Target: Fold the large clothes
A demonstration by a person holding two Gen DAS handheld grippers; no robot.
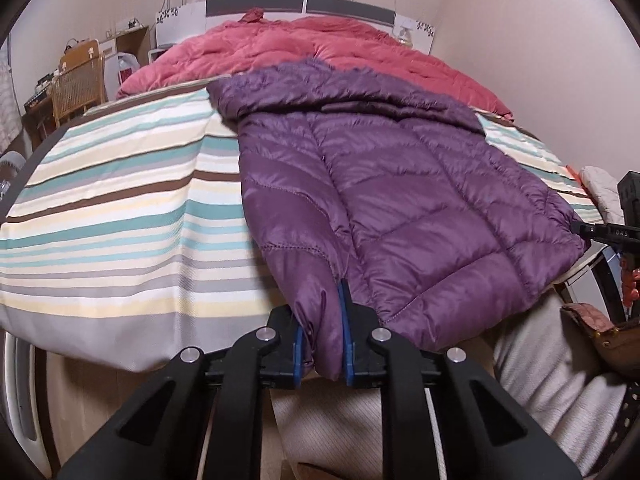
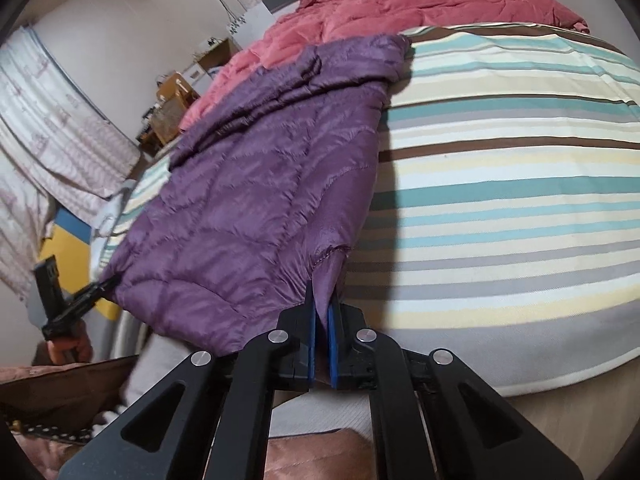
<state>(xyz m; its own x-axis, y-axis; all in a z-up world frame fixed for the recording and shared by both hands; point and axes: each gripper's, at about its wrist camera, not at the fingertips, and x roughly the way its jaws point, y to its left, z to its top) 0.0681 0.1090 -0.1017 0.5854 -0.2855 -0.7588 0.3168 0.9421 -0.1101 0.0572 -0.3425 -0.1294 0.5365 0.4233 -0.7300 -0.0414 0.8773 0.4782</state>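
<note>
Now | L claw point(image 1: 323, 320) clamps purple jacket point(image 1: 400, 200) hem | R claw point(image 2: 322, 312) pinches other corner | yellow board point(image 2: 68, 248) R view only

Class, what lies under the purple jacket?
The striped sheet shows around the purple jacket; a red quilt lies under its collar. What is directly beneath is hidden.

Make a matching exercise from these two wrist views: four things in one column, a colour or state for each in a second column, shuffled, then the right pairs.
1. jacket
2. quilt
3. bedsheet
4. left gripper

A. striped, spread flat
B. shut on a purple corner
C. purple, quilted
D. red, heaped at the headboard

Pairs: 1-C, 2-D, 3-A, 4-B
</note>
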